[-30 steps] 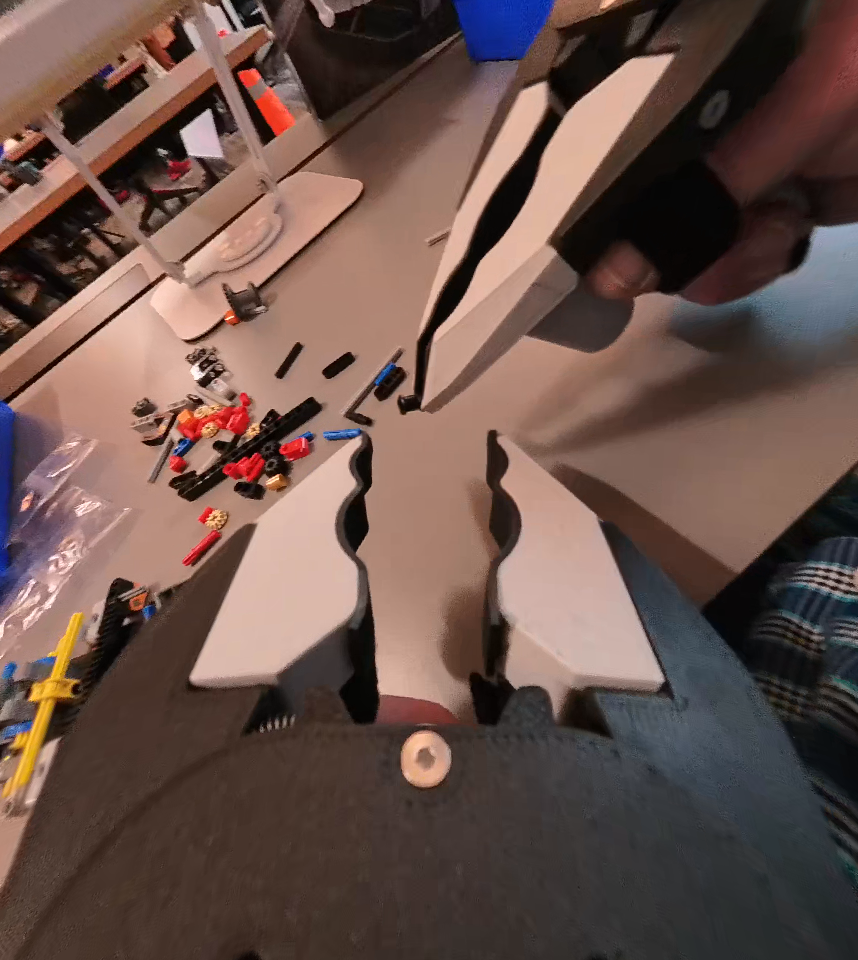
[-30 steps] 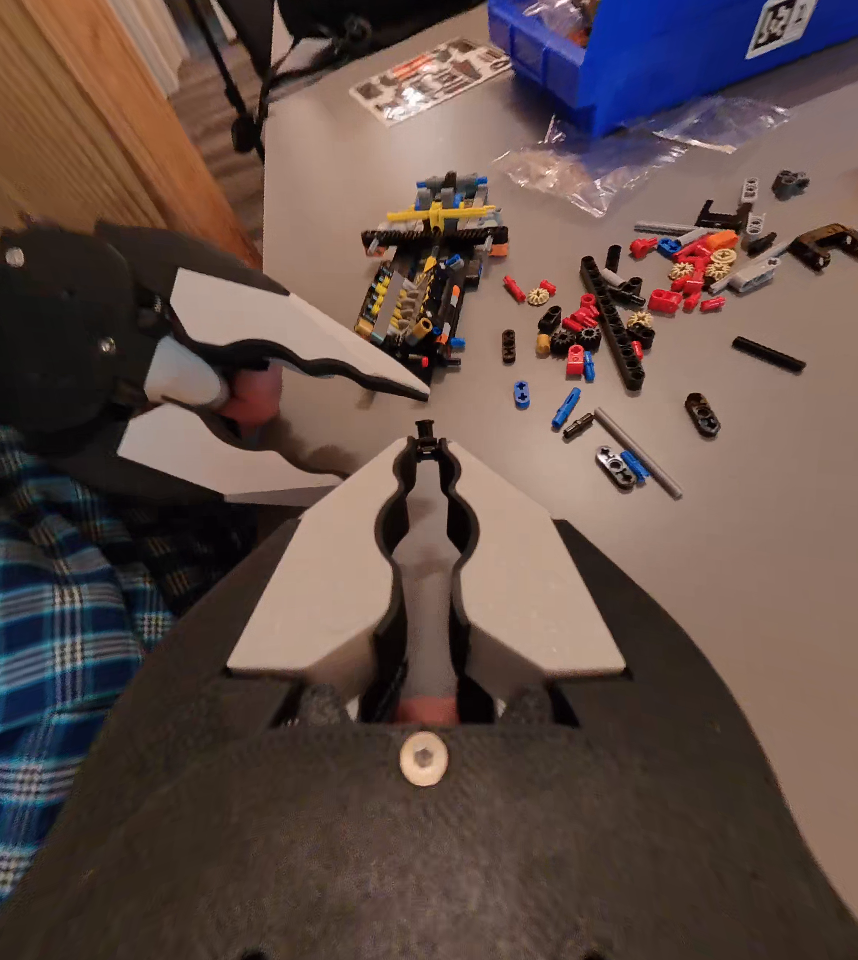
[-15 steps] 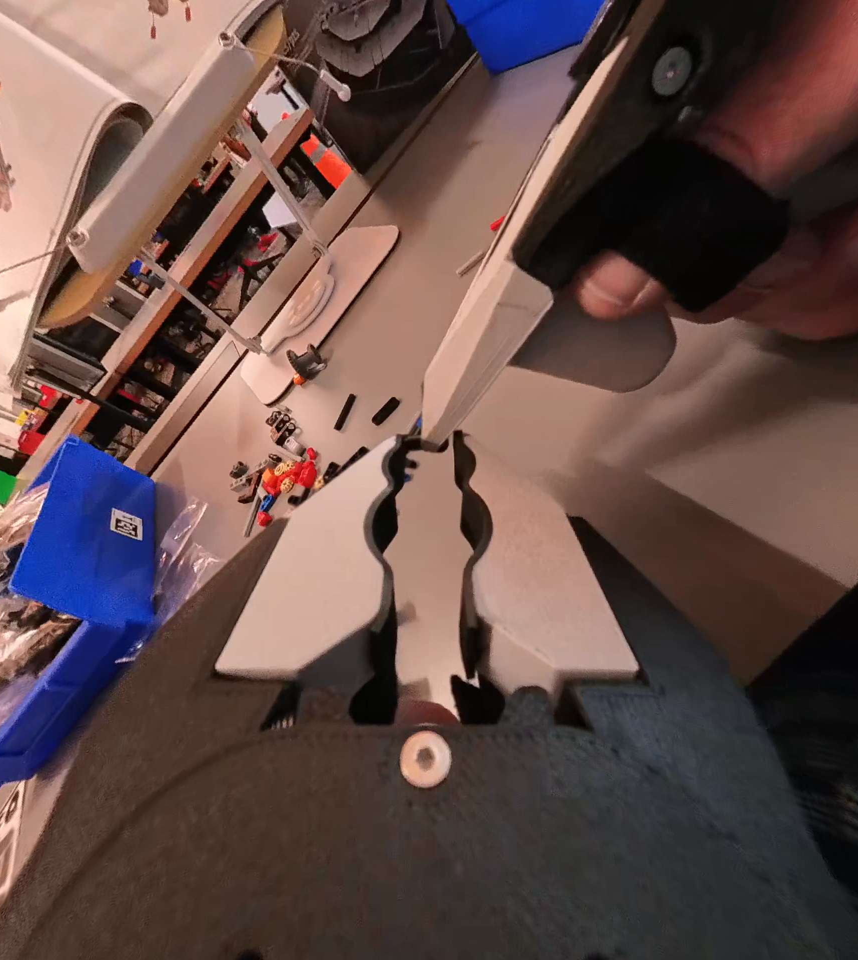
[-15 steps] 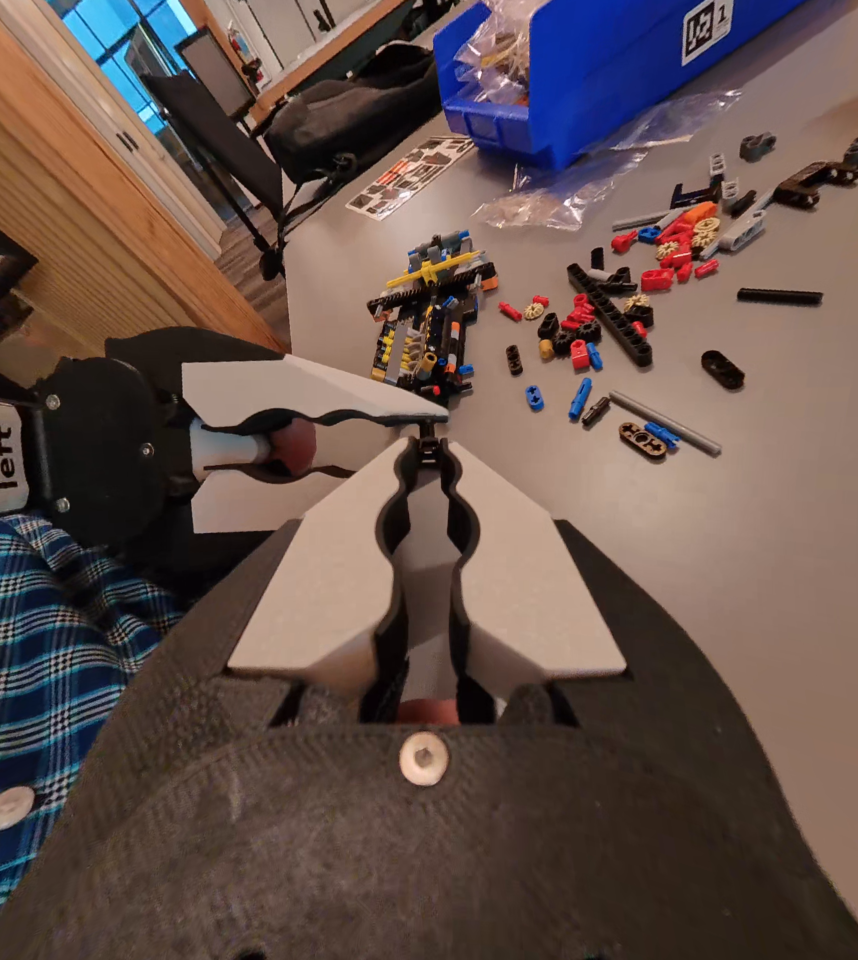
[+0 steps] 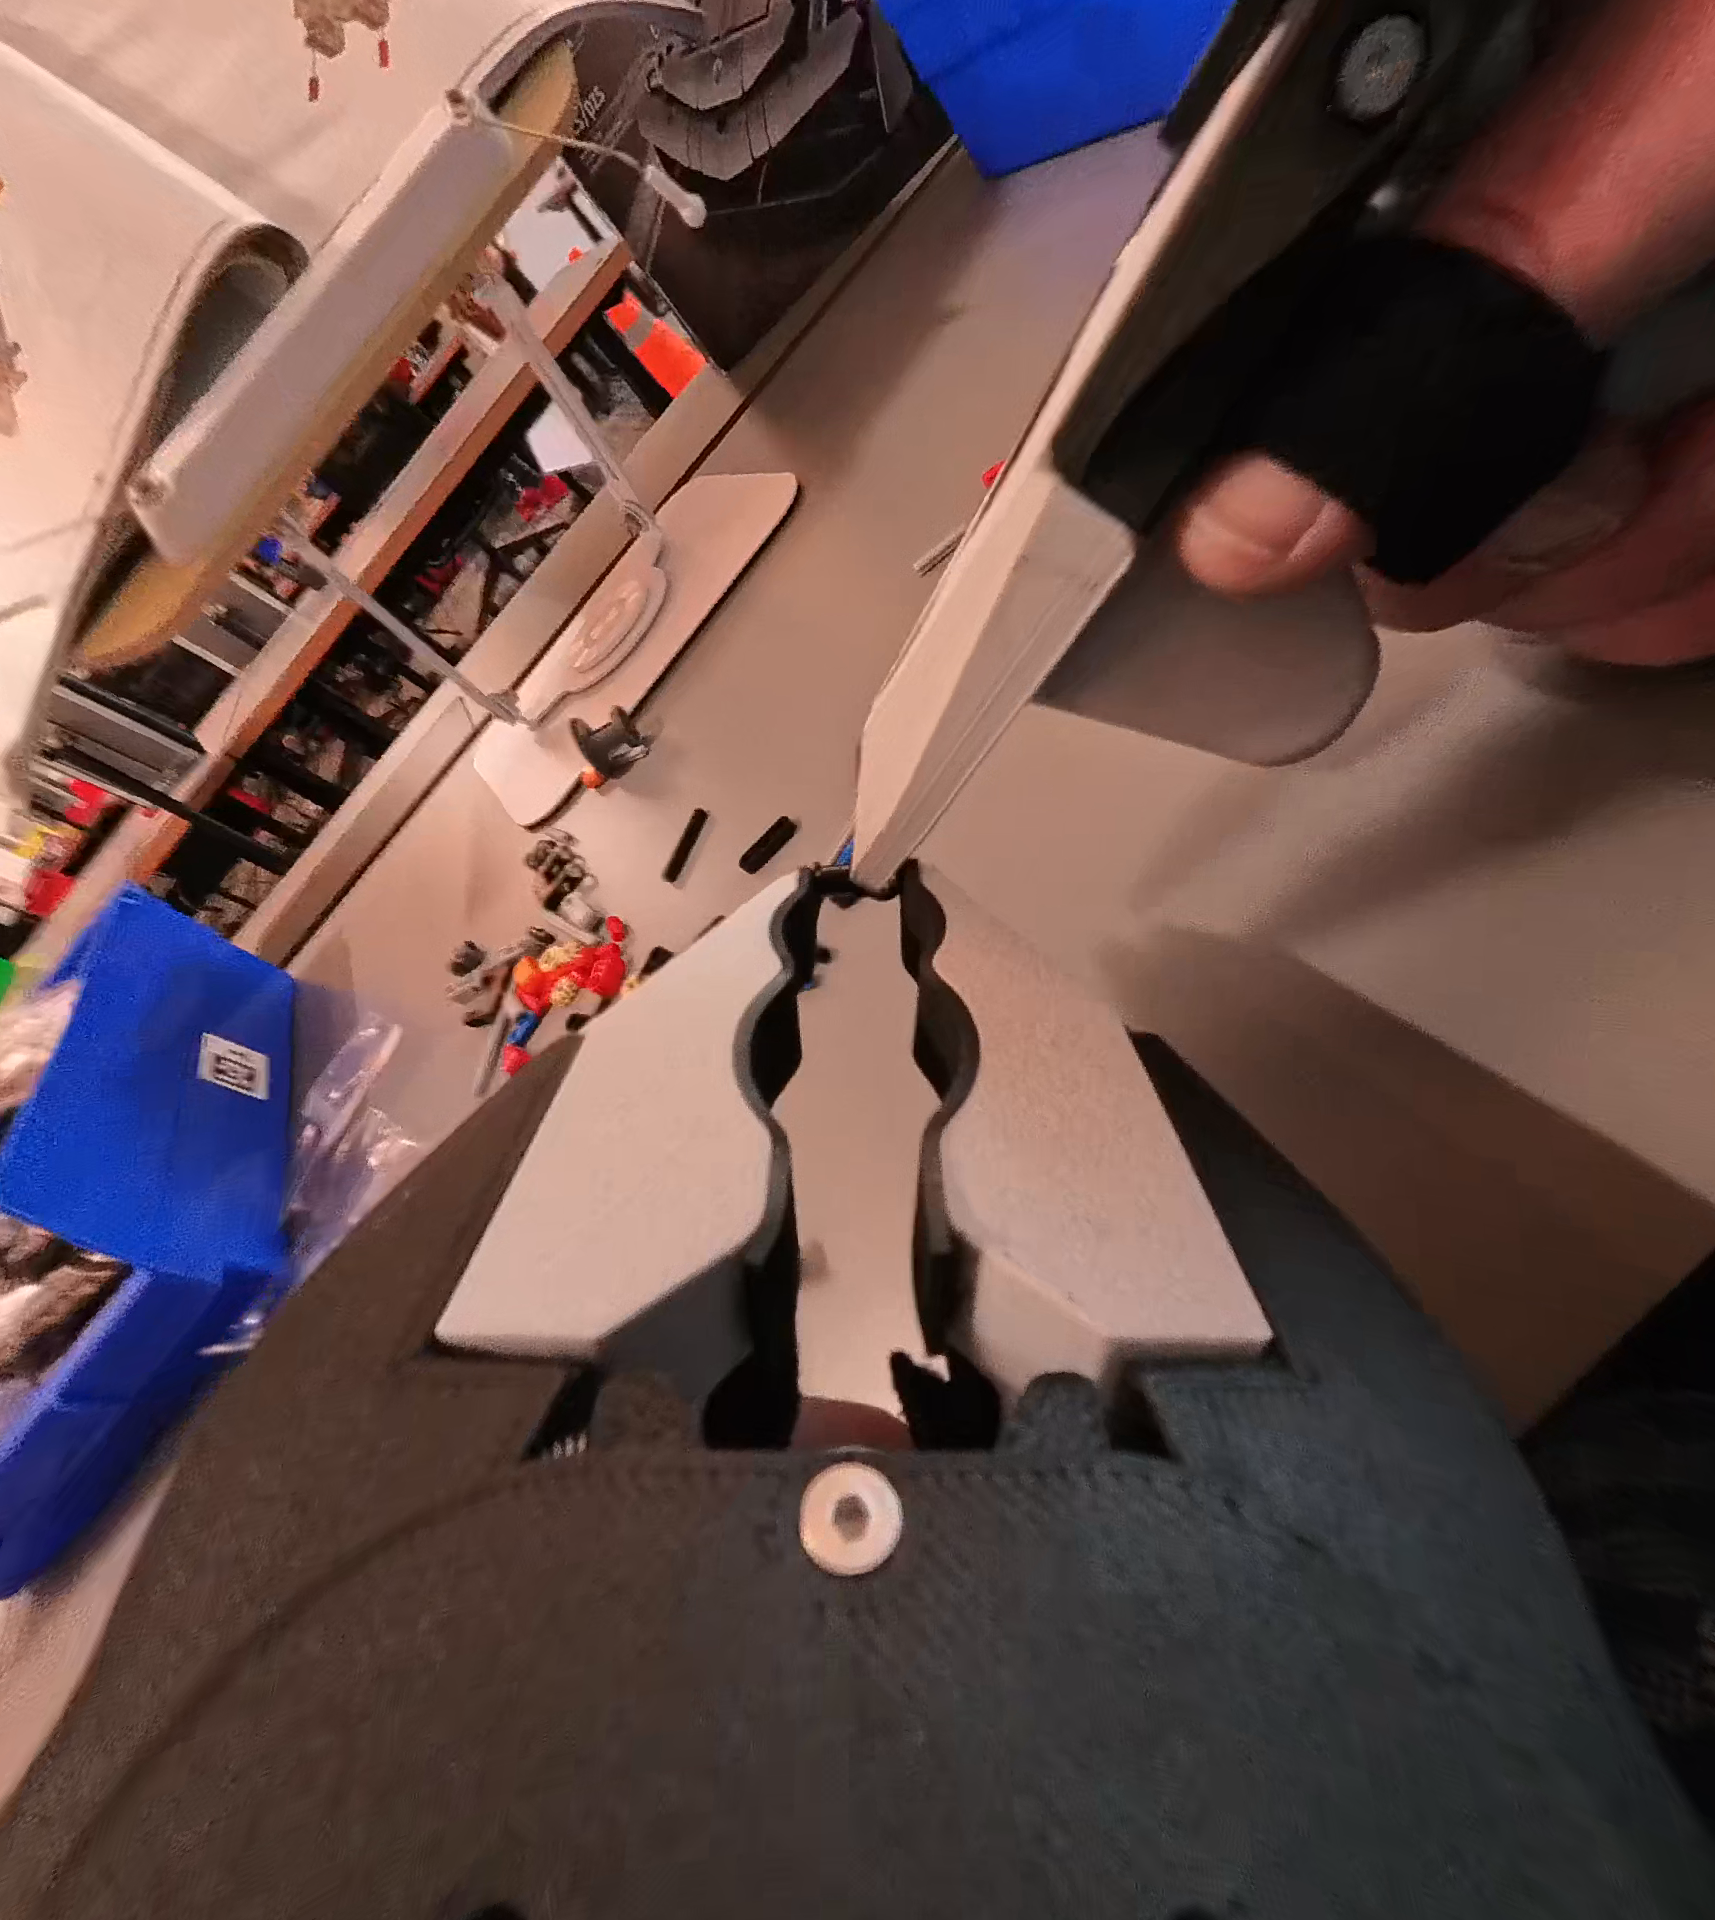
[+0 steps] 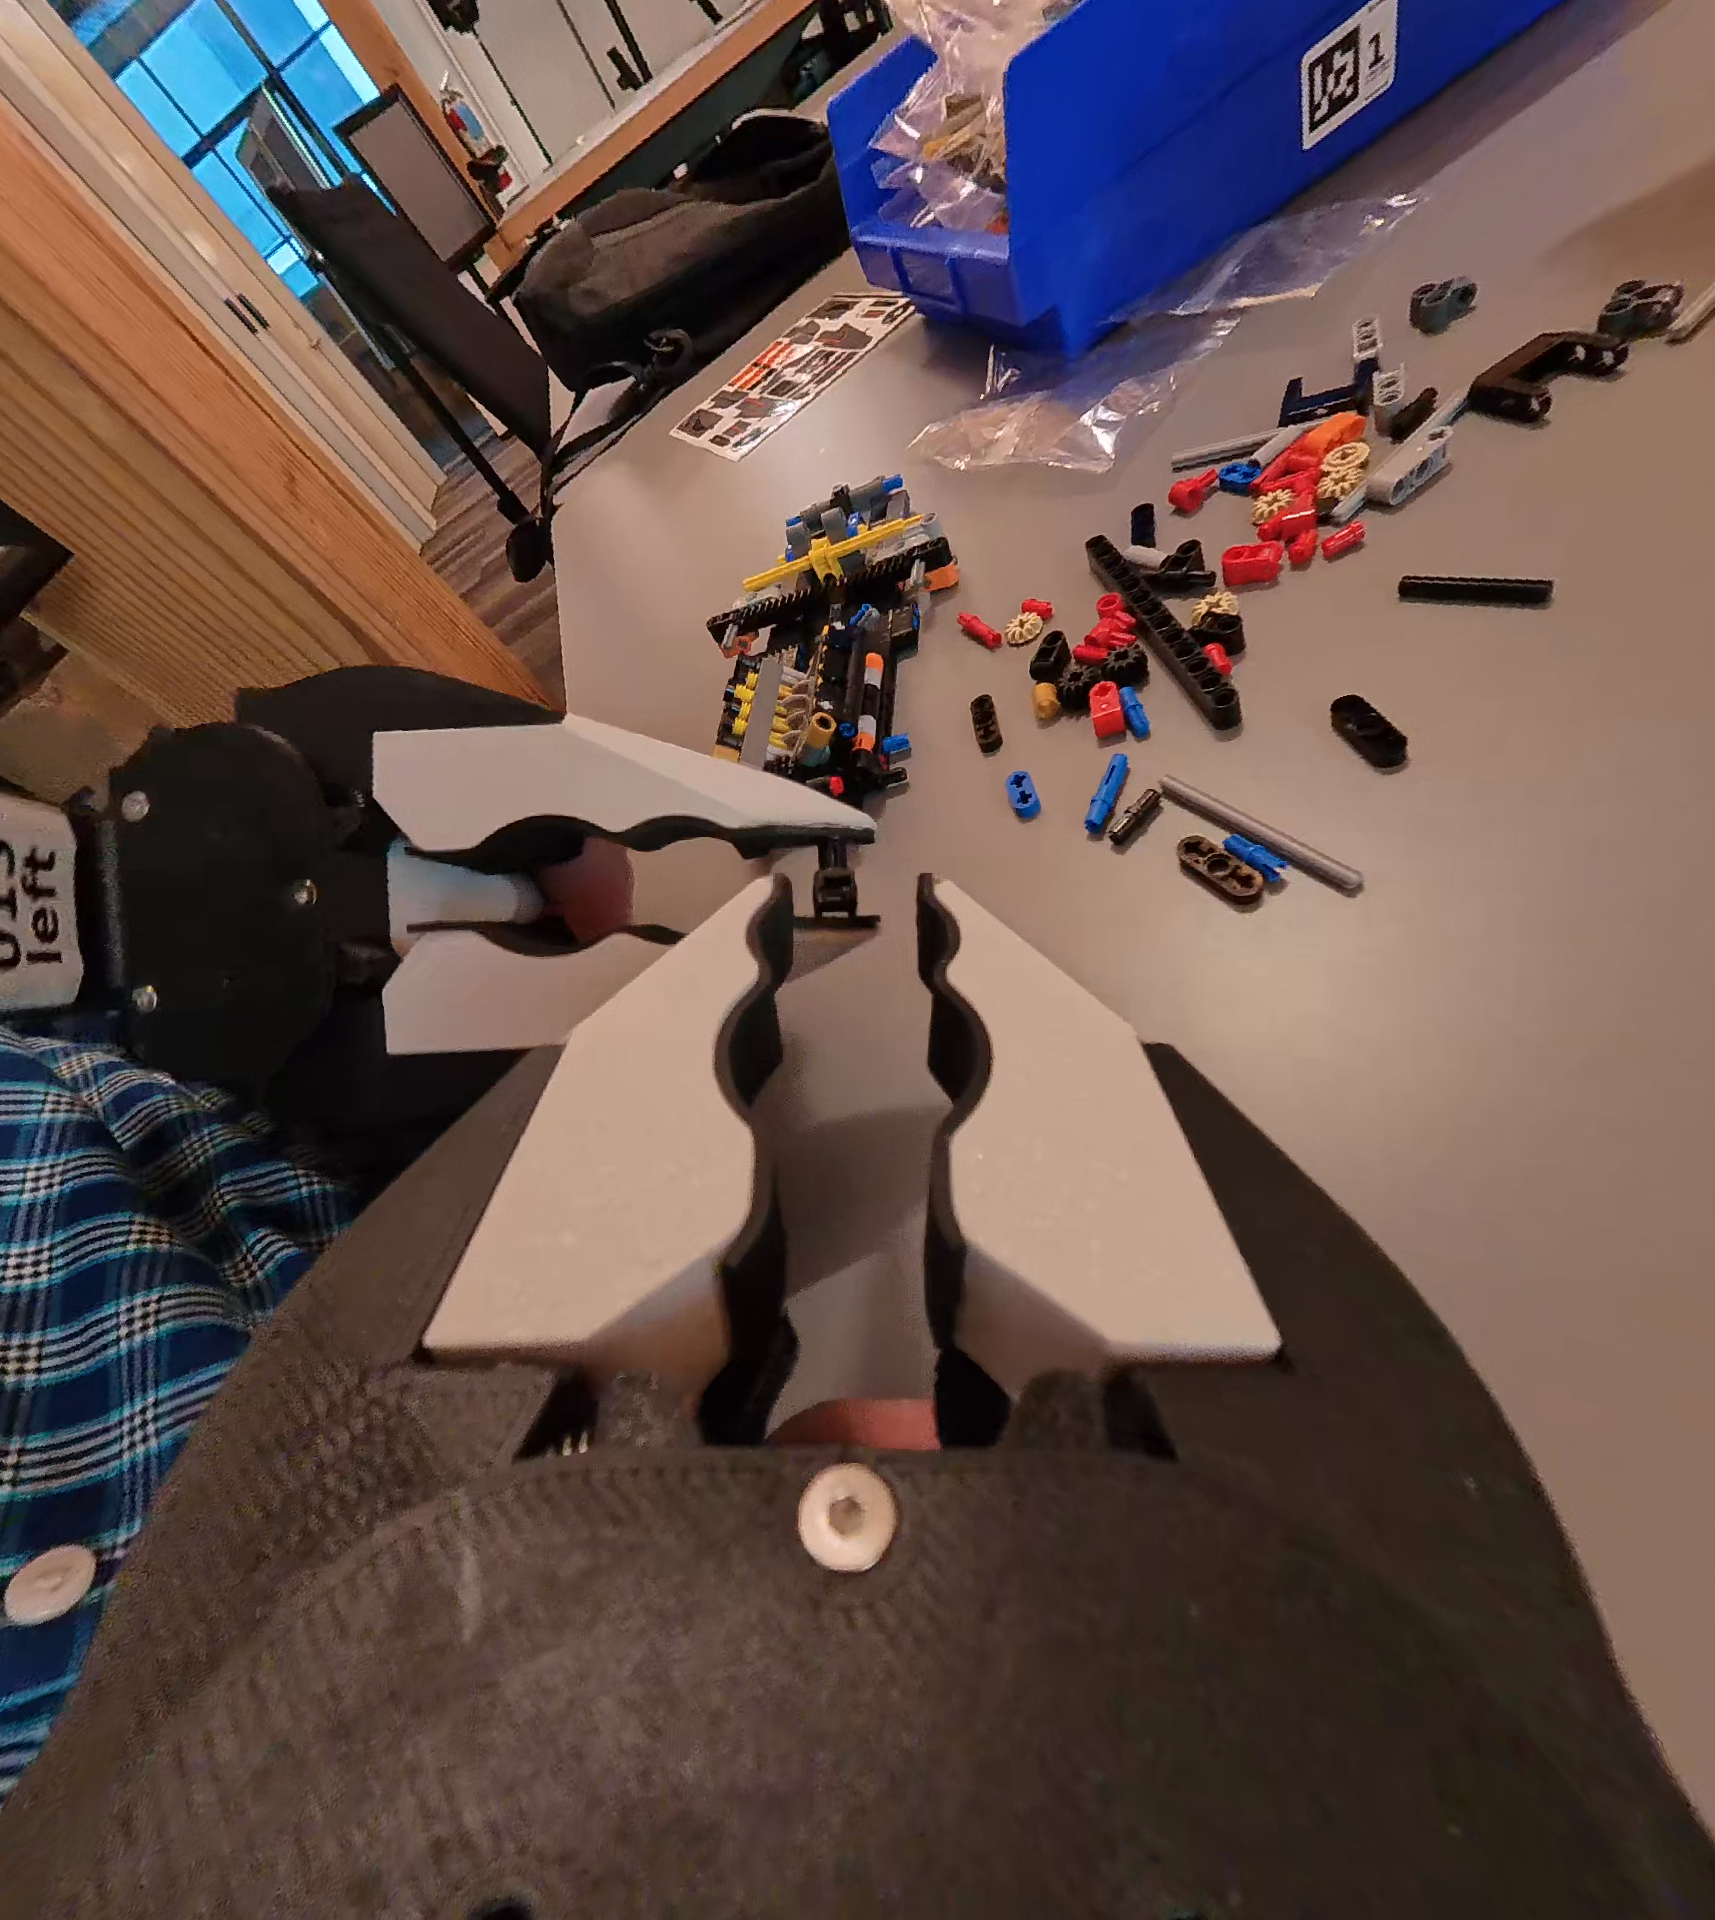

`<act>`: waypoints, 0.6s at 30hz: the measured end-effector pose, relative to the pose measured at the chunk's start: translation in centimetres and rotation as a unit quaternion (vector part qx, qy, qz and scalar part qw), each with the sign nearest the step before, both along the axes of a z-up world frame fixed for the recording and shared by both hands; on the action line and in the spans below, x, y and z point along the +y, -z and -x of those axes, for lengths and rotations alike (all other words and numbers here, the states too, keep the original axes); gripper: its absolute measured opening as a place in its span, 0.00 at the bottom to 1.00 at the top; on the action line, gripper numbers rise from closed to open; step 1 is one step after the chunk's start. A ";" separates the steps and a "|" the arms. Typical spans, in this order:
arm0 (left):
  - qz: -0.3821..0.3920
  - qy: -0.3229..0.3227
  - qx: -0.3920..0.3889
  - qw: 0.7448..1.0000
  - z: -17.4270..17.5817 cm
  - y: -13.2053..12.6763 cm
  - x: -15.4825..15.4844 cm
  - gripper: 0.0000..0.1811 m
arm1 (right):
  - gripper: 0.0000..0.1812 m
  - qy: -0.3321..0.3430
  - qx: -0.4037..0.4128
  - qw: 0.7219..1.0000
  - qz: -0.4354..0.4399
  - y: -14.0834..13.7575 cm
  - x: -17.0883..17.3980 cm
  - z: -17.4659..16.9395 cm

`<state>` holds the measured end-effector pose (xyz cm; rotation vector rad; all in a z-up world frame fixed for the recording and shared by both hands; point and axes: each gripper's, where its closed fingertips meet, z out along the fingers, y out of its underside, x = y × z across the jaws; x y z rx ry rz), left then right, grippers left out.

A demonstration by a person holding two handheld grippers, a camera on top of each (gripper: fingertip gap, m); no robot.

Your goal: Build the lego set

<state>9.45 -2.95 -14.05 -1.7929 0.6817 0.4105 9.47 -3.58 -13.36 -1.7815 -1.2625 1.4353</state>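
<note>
A small black pin (image 6: 835,883) is clamped between the tips of my left gripper (image 6: 837,878), which reaches in from the left in the right wrist view. My right gripper (image 6: 853,883) is open, its fingertips standing on either side of the pin without touching it. In the left wrist view my left gripper (image 5: 855,883) is shut on the pin (image 5: 848,896), and the right gripper's tip (image 5: 879,862) comes down from the upper right beside it. The partly built model (image 6: 832,634) lies on the grey table (image 6: 1455,1039) beyond both grippers.
Loose red, black, blue and tan pieces (image 6: 1165,644) lie scattered right of the model. A blue bin (image 6: 1144,156), a clear bag (image 6: 1092,405) and a sticker sheet (image 6: 791,374) lie farther back. A lamp base (image 5: 645,613) stands at the far edge. A plaid sleeve (image 6: 53,1299) is at left. Both grippers' tips are close together, under 4 cm apart.
The left gripper moved up to the right gripper's tips and shut on the black pin. The right gripper, shut on the pin before, has opened and let it go.
</note>
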 end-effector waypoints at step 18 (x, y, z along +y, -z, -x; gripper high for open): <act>-0.088 0.134 -0.037 0.986 -2.5 -4.0 -1.1 0.07 | 0.08 -0.148 0.075 0.983 0.084 -3.6 -1.6 -2.0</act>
